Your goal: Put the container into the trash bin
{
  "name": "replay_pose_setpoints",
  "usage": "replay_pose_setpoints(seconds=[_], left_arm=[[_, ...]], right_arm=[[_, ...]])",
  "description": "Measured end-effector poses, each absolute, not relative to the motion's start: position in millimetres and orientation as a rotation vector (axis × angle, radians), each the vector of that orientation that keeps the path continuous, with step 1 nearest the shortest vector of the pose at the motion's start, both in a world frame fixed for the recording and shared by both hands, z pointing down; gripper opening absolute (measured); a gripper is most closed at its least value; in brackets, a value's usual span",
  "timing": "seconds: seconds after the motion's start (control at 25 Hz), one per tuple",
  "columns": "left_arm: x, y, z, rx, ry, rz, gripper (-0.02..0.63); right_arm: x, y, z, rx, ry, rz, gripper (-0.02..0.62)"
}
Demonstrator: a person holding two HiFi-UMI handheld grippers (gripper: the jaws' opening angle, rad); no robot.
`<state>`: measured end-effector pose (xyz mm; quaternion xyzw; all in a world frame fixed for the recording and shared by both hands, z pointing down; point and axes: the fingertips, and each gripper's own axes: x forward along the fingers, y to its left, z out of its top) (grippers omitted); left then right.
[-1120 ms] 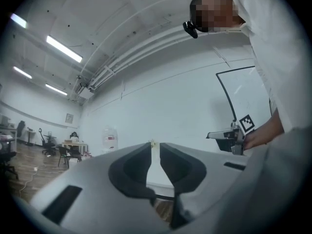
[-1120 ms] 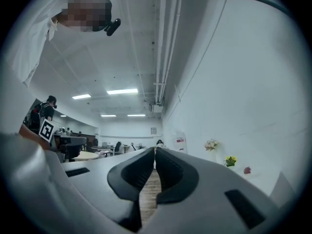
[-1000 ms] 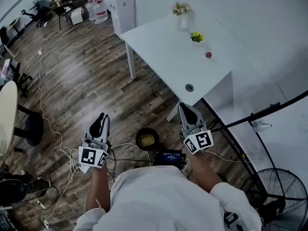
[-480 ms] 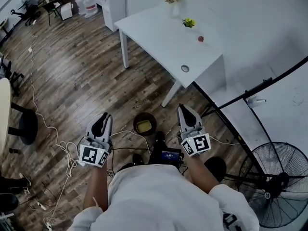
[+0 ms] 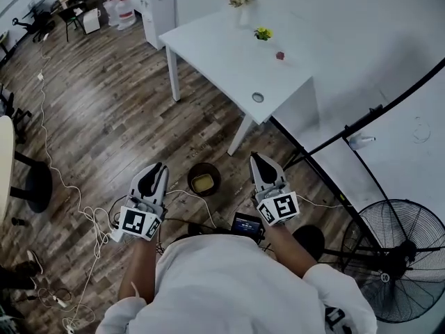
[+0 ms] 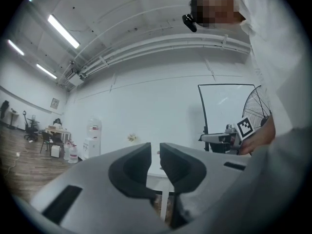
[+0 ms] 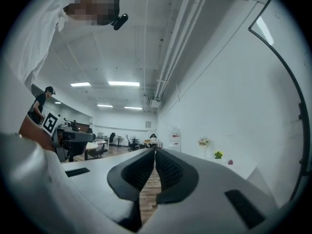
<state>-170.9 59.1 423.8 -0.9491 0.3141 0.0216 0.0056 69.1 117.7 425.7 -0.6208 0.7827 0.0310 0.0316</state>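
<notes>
A dark round trash bin [image 5: 191, 172] stands on the wooden floor by the white table's leg, with a yellowish thing [image 5: 203, 183] lying inside it. My left gripper [image 5: 154, 175] is held level to the left of the bin, its jaws a narrow gap apart with nothing between them [image 6: 155, 152]. My right gripper [image 5: 259, 161] is level to the right of the bin, shut and empty [image 7: 155, 152]. Both are well above the floor, apart from the bin.
A white table [image 5: 229, 68] carries a flower vase [image 5: 240, 0], a small plant [image 5: 263, 33] and a small red thing [image 5: 280, 56]. A floor fan [image 5: 400, 256] and a whiteboard stand [image 5: 327, 176] are on the right. Cables [image 5: 76, 207] trail on the left.
The table and the bin have slid up and left in the head view as the person shifted across the floor. Both grippers moved along; their jaws look unchanged.
</notes>
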Motion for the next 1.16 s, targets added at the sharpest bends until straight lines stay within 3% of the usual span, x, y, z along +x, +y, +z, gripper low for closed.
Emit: replay_pose_setpoints(seconds=[1.16], left_arm=[[-74.5, 136.4, 434.3, -3.018, 0.906, -0.043, 0.061]], right_arm=[[154.0, 191.7, 454.4, -1.924, 2.386, -0.003, 0.035]])
